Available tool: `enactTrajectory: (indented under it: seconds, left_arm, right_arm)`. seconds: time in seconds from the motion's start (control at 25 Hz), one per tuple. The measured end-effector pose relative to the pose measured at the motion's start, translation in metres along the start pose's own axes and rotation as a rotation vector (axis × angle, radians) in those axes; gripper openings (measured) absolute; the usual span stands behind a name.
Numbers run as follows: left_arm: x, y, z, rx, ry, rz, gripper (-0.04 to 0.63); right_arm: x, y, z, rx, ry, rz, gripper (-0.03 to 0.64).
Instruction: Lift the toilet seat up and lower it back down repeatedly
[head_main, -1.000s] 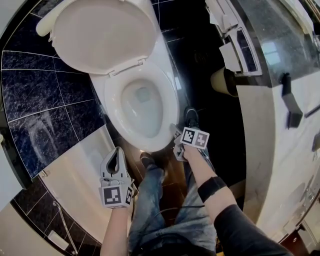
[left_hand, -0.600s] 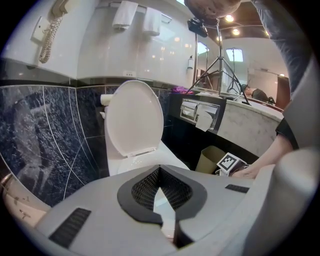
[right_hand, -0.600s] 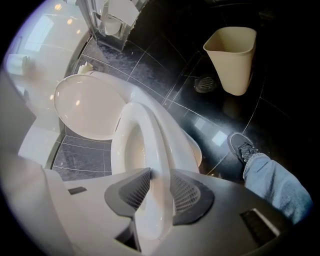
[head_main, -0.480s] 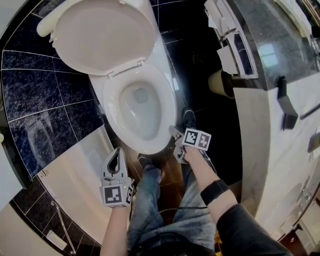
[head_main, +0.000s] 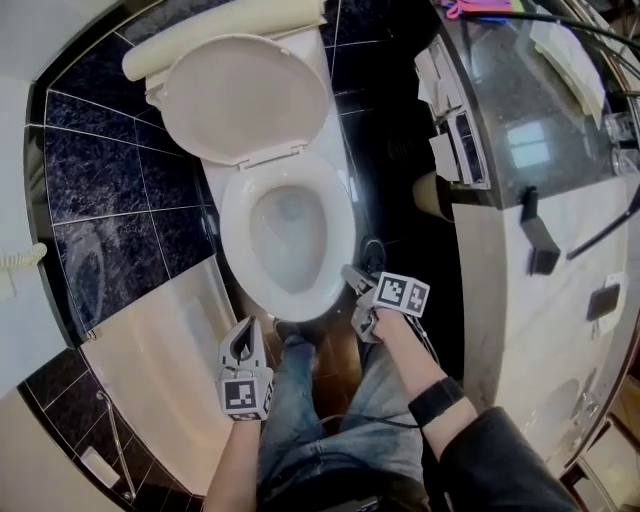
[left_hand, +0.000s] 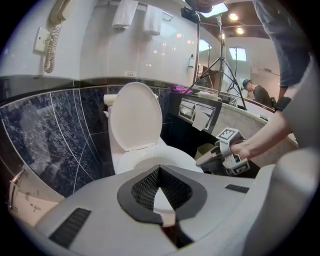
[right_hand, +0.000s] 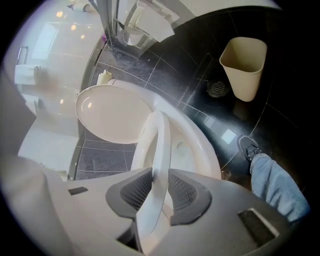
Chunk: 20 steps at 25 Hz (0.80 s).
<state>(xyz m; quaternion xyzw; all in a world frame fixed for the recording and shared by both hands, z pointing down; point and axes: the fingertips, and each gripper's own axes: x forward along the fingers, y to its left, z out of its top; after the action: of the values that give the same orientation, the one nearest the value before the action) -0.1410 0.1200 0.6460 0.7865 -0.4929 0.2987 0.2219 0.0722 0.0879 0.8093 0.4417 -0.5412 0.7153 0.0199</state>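
Observation:
The white toilet has its lid (head_main: 245, 95) upright against the tank. The seat (head_main: 335, 240) rings the bowl. My right gripper (head_main: 358, 280) is at the seat's front right rim. In the right gripper view the seat's edge (right_hand: 161, 150) runs between the pads, lifted a little off the bowl (right_hand: 200, 145). The jaws have just been closing, and my right gripper (right_hand: 160, 190) is shut on that edge. My left gripper (head_main: 247, 325) hangs in front of the toilet, holds nothing and touches nothing. Its tips meet in the left gripper view (left_hand: 160, 170).
A beige waste bin (right_hand: 243, 67) stands on the dark tiled floor right of the toilet, by a floor drain (right_hand: 217, 89). The vanity counter (head_main: 530, 130) runs along the right, the bathtub rim (head_main: 150, 340) along the left. The person's shoe (right_hand: 249, 147) is just before the bowl.
The right gripper has risen at the seat's front right rim, its jaws narrowing onto the edge. The left gripper has moved up a little toward the bowl. The head view has shifted.

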Motion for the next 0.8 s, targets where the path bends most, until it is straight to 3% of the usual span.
enactTrajectory:
  seconds: [0.16,0.32,0.56,0.8]
  left_arm:
    - [-0.013,-0.005,-0.032,-0.071,0.107,0.024,0.0]
    - [0.002,-0.017,-0.05,-0.198,0.184,0.017,0.0]
    - [0.039,-0.014,0.01,-0.341,0.106,0.03,0.0]
    - [0.044,0.004,0.068,-0.364,0.047,0.093,0.0]
  right_arm:
    - [-0.017,0.043,0.017,-0.047,0.008,0.016,0.118]
    - [-0.032,0.086,0.037,-0.081,0.001,0.042,0.13]
    - [-0.037,0.128,0.055,-0.106,0.005,0.058,0.133]
    - [-0.042,0.158,0.076,-0.115,0.027,0.07,0.138]
